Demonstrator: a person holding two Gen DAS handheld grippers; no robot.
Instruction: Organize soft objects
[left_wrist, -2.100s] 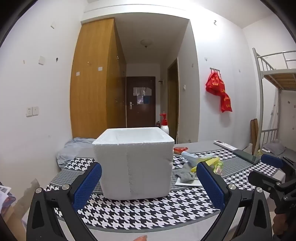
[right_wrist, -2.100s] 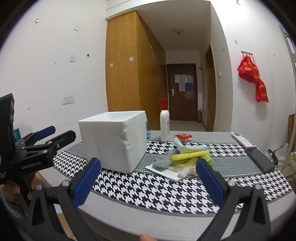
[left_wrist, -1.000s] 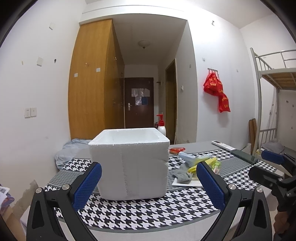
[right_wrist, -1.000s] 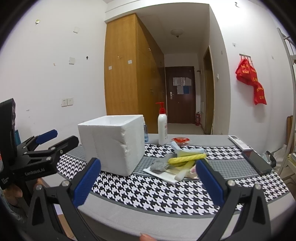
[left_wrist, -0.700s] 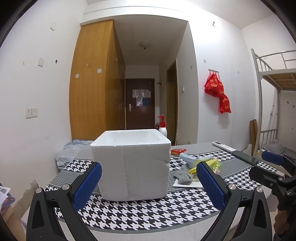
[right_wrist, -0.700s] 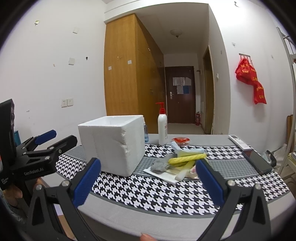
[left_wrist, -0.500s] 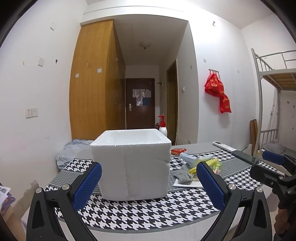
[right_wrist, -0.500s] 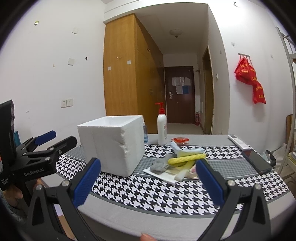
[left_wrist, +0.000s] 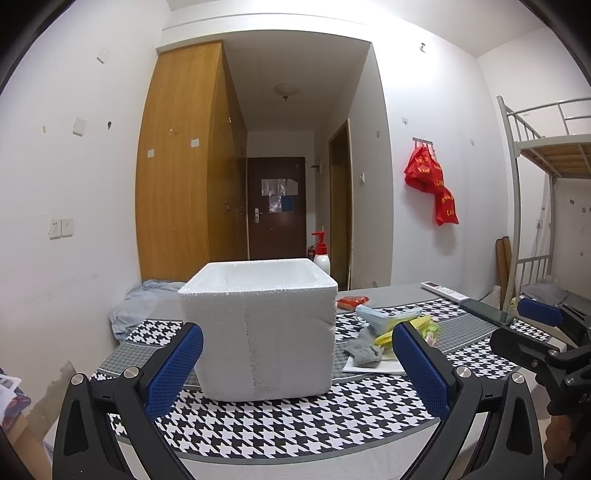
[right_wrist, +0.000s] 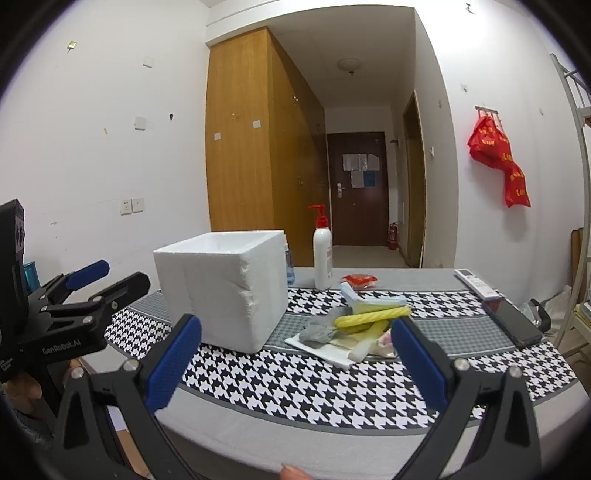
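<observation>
Yellow soft roll lying crosswise atop pile, foam box left.

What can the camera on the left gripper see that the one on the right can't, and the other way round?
Only the left view shows the bunk bed and the crumpled bedding behind the table. Only the right view shows the whole pump bottle and a small blue bottle. Both show the foam box, the pile of soft things, the red bags and the door.
</observation>
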